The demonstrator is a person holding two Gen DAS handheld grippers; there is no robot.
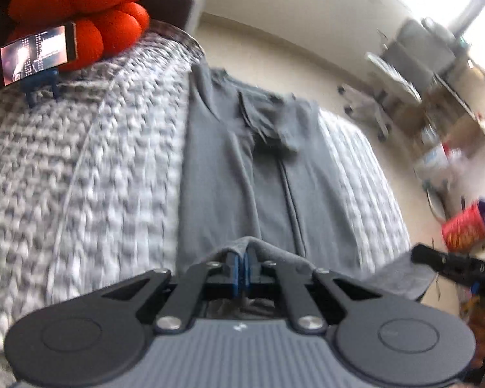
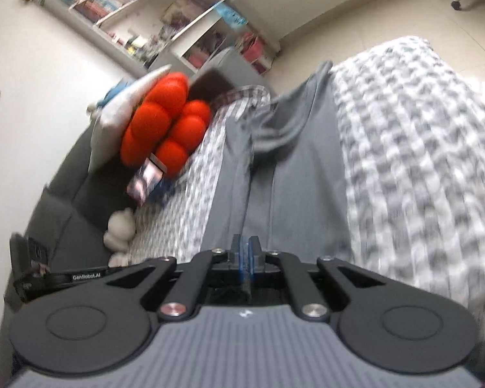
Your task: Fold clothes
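Both the left gripper (image 1: 244, 260) and the right gripper (image 2: 244, 252) are pinching the near hem of the grey garment (image 1: 242, 174), lying mid-frame on the checked blanket (image 1: 80, 161), so they should be lifting evenly, keeping the edge taut.

A grey collared shirt (image 1: 242, 174) lies stretched lengthwise along the bed, sides folded inward to a narrow strip, collar rumpled at the far end, near hem lifted.

Both wrist views low, close, facing along shared grey garment (image 1: 242, 174), bed (image 2: 420, 161)
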